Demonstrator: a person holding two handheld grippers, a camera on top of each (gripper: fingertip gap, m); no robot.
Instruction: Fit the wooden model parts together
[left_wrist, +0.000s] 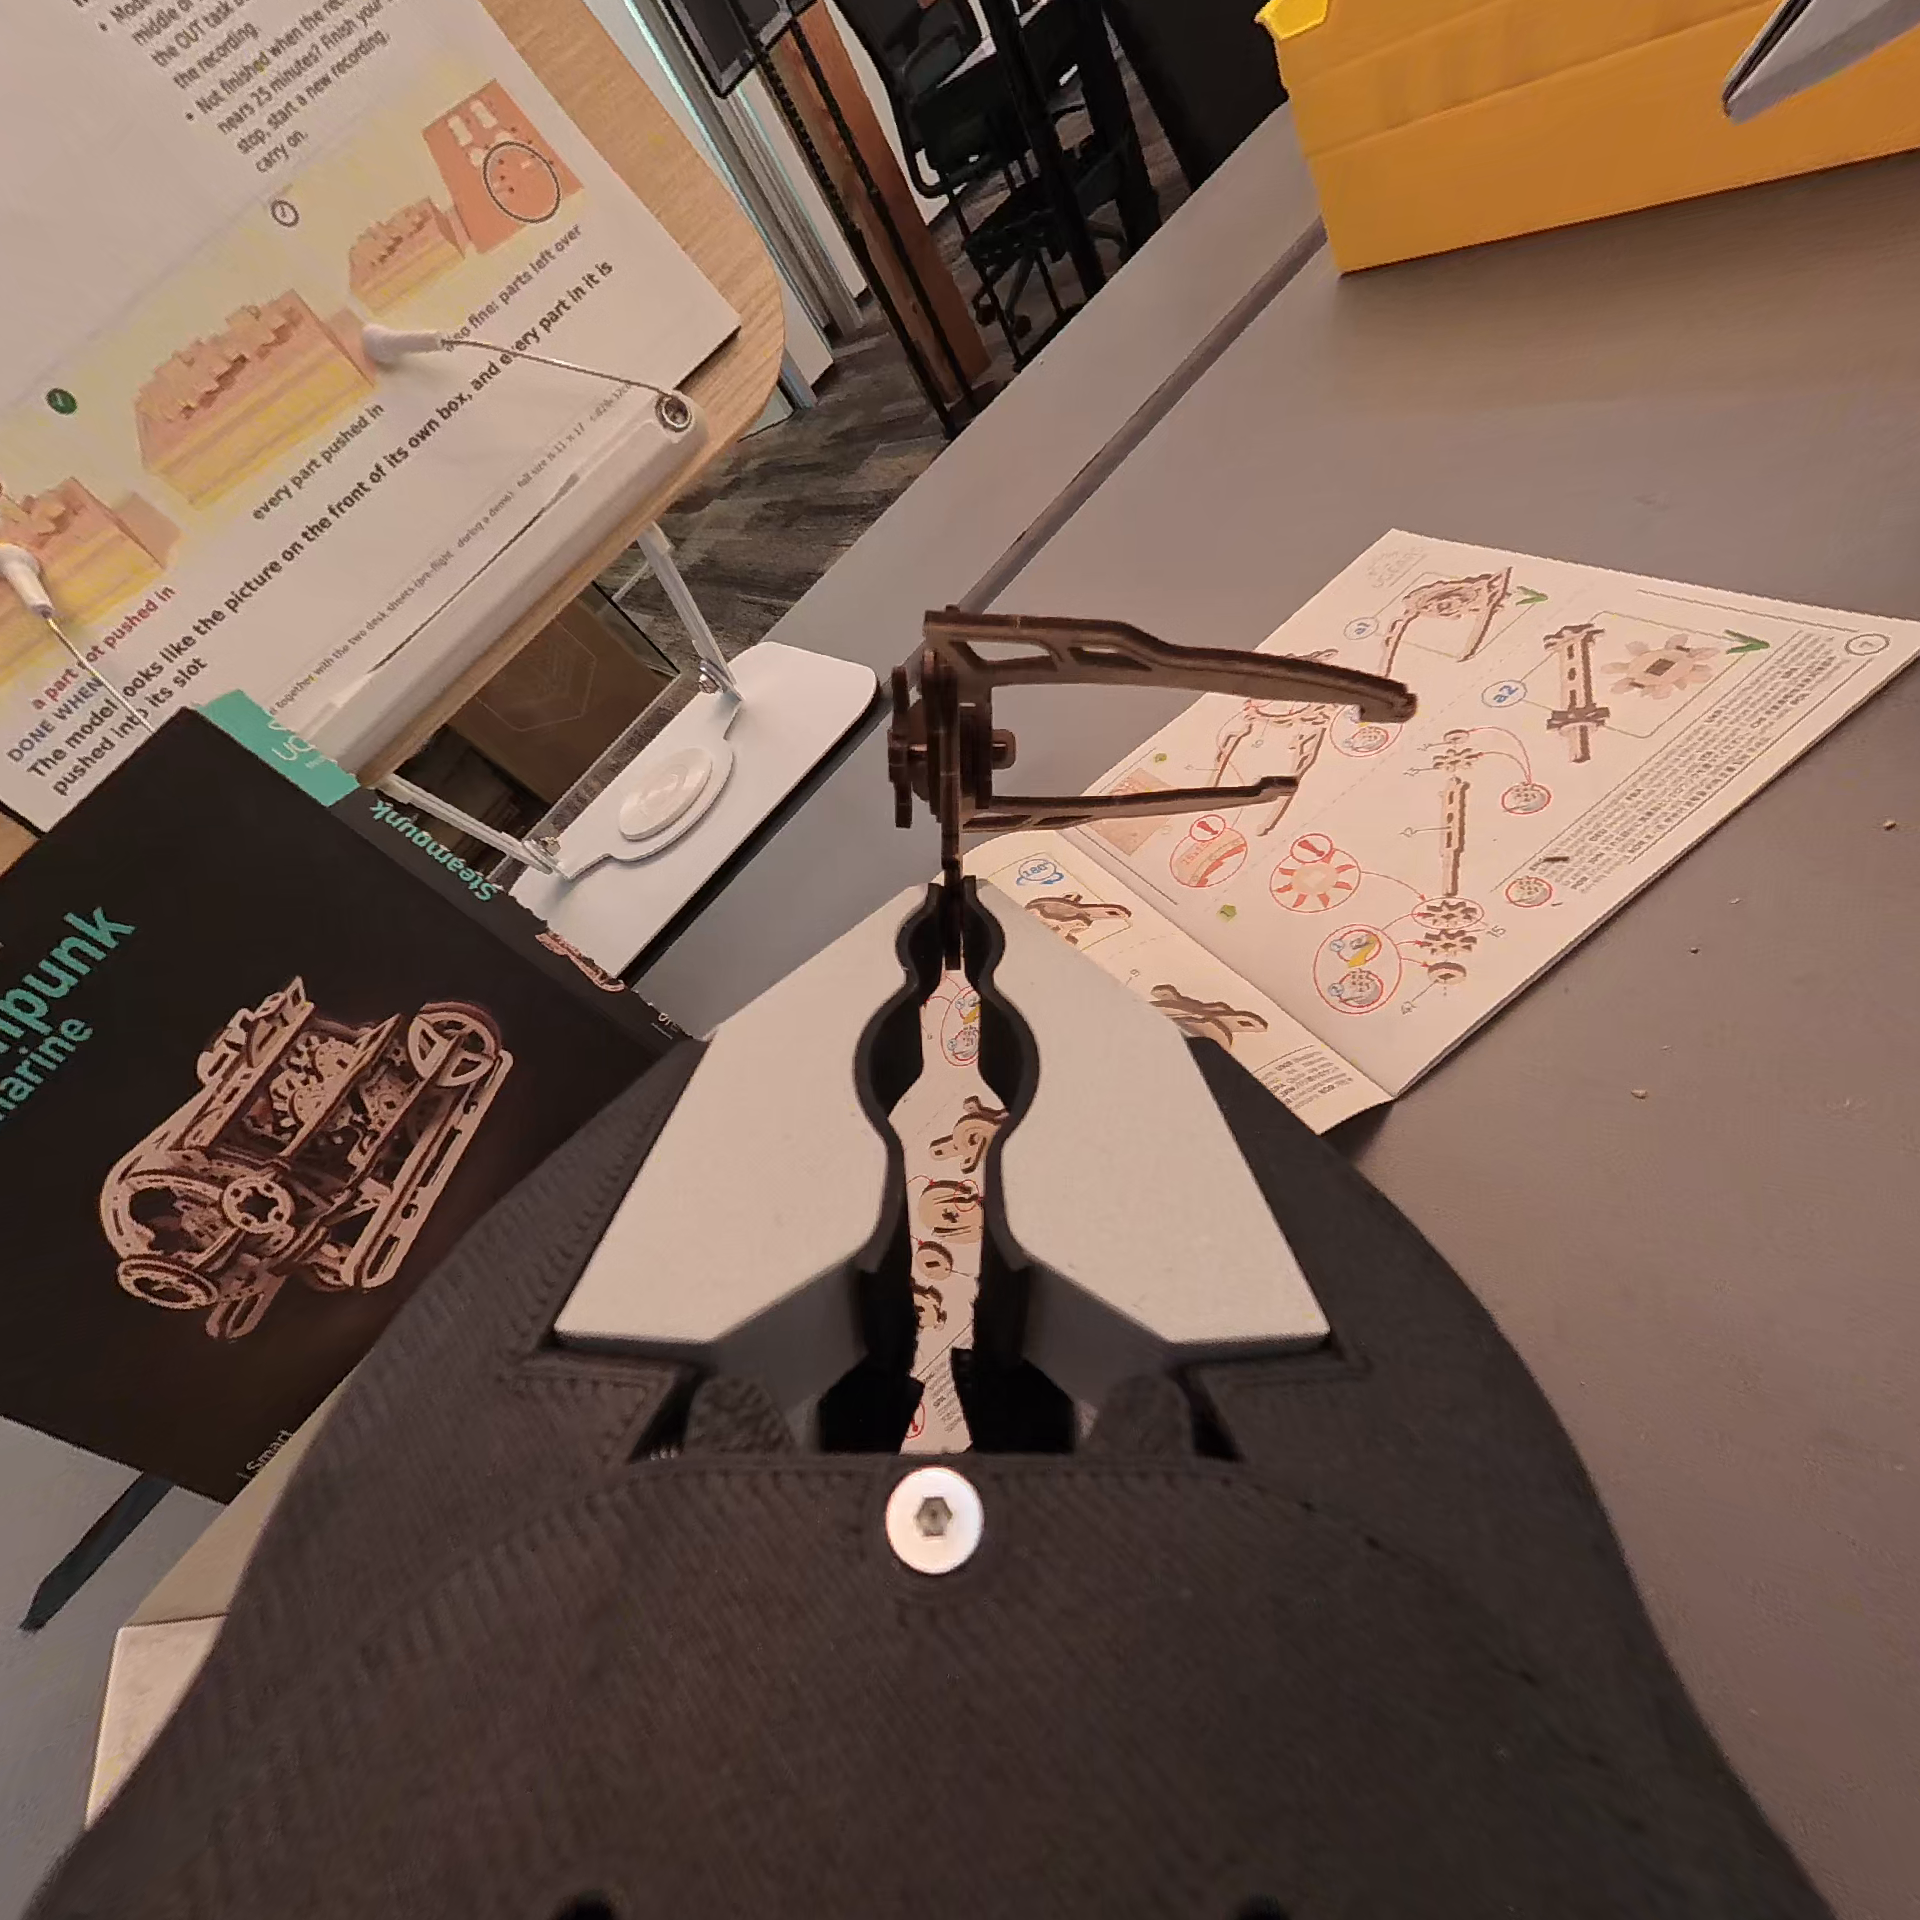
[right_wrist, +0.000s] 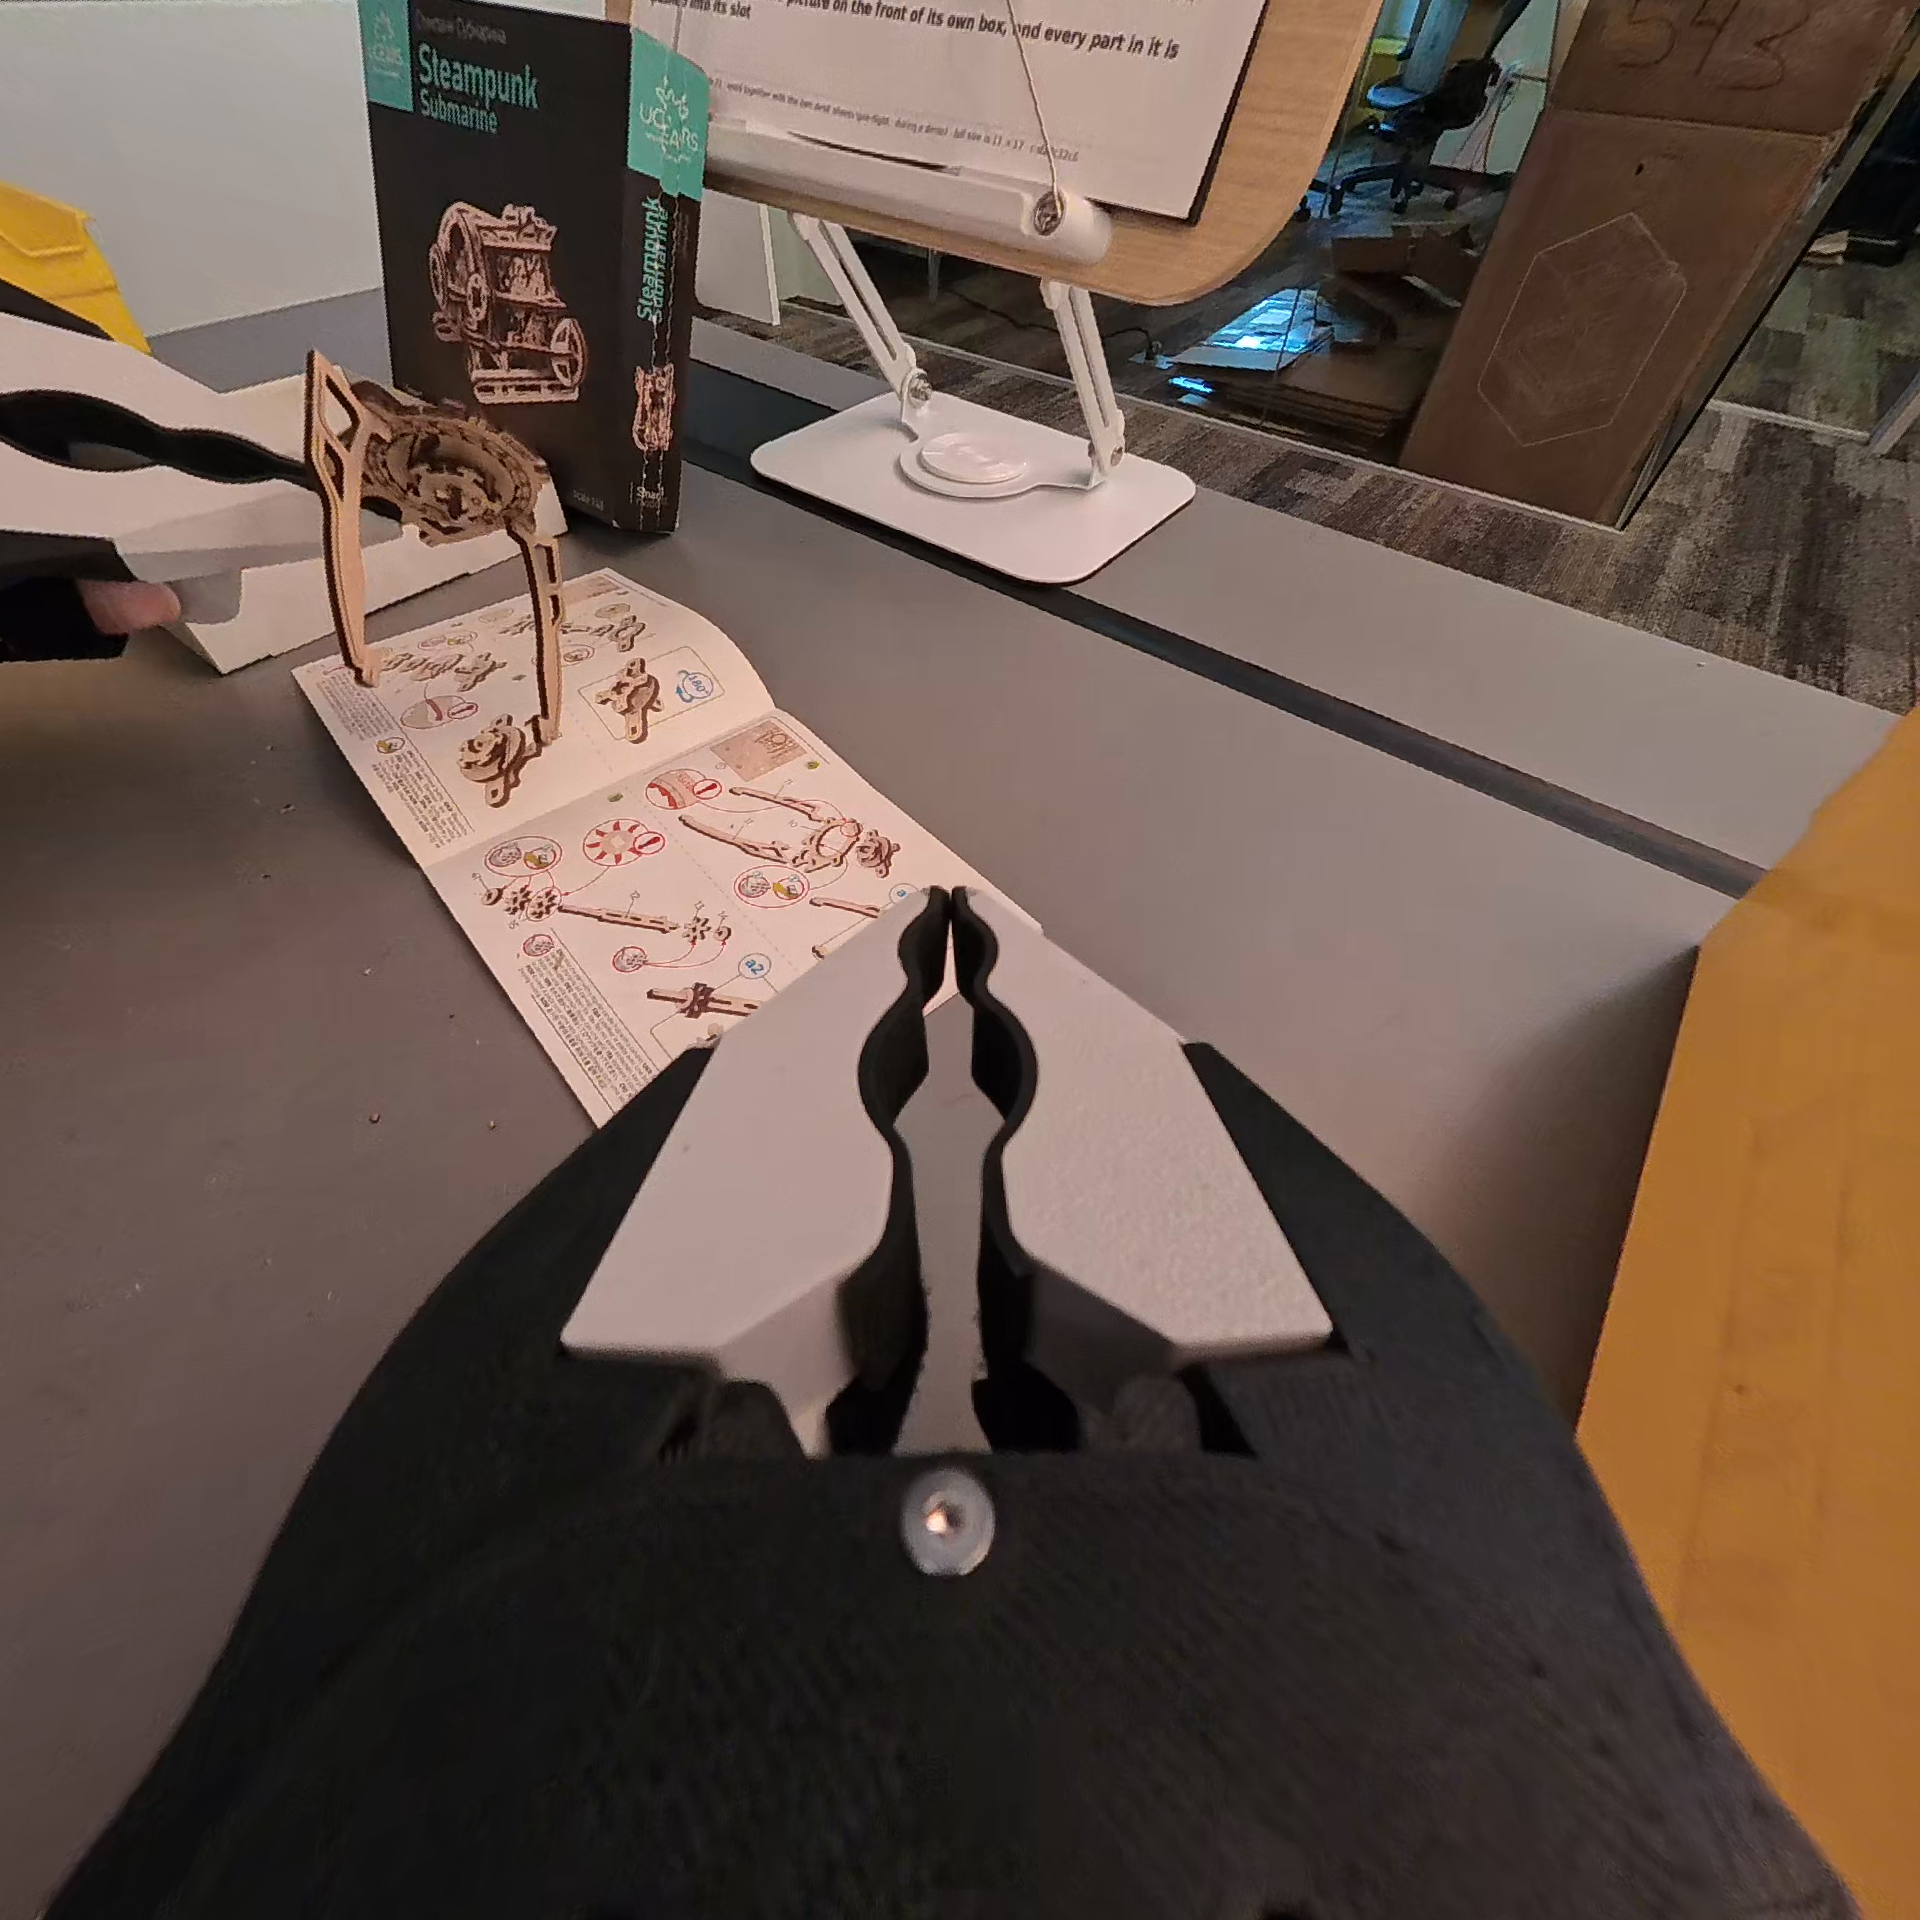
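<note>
Pinched by the left gripper (left_wrist: 951, 914) jaws, the thin, brittle wooden frame (left_wrist: 1091, 727) is best held at its hub; right gripper (right_wrist: 951, 904) jaws are closed empty.

I am working remotely in what is looking like an office workspace: a grey surface (right_wrist: 1195, 790) is carrying a white document stand (right_wrist: 977, 468), patterned carpet (right_wrist: 1558, 540) is running beyond it, and black office chairs (left_wrist: 997, 135) are sitting among desks in the background.
</note>
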